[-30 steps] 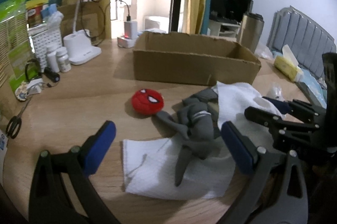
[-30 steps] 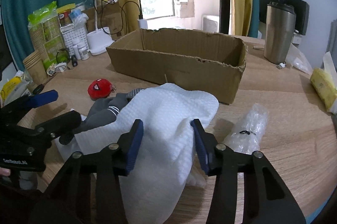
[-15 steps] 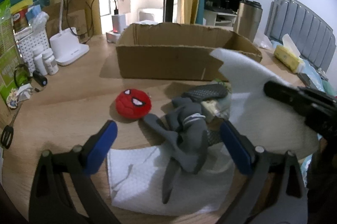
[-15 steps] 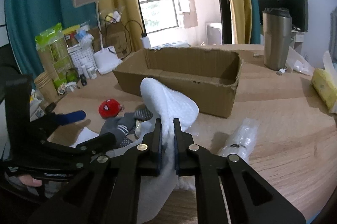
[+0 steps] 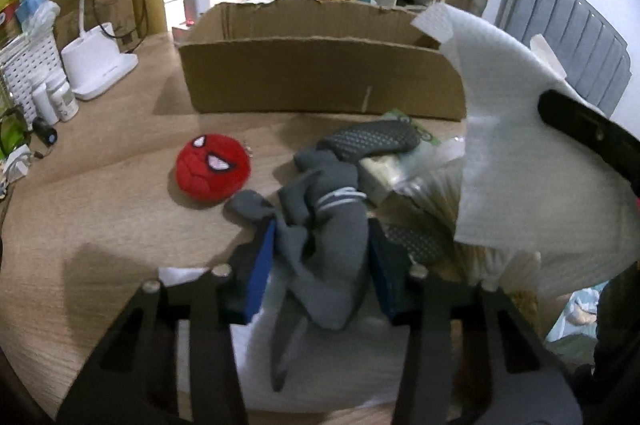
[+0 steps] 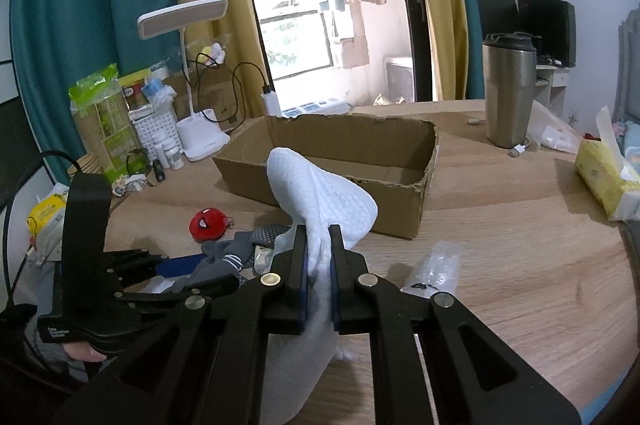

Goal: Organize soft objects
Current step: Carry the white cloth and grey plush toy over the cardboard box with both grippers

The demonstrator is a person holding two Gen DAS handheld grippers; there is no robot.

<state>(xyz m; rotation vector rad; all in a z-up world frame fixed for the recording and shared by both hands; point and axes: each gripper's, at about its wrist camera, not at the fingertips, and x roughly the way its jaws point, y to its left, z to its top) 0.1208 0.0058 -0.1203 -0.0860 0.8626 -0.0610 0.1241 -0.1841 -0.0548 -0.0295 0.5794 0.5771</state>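
Observation:
My left gripper (image 5: 323, 225) points down at a bundled grey sock (image 5: 344, 237) and its jaws are closing; both blue pads touch the sock's sides. The sock lies on a white cloth (image 5: 320, 365) spread on the table. My right gripper (image 6: 318, 231) is shut on another white cloth (image 6: 320, 193) and holds it up off the table, so it drapes at the right in the left wrist view. A red spider-mask plush (image 5: 212, 167) lies left of the sock. An open cardboard box (image 5: 320, 77) stands behind them.
Dark textured pieces (image 5: 376, 139) and packets lie beside the sock, uncovered by the lifted cloth. A clear plastic bag (image 6: 436, 265), a steel tumbler (image 6: 508, 93) and a yellow tissue pack (image 6: 604, 173) sit to the right. A desk lamp (image 6: 200, 137), basket and bottles crowd the left.
The right gripper shut on the white cloth and lifted it off the pile. The left gripper moved forward and down and closed from wide open around the grey sock.

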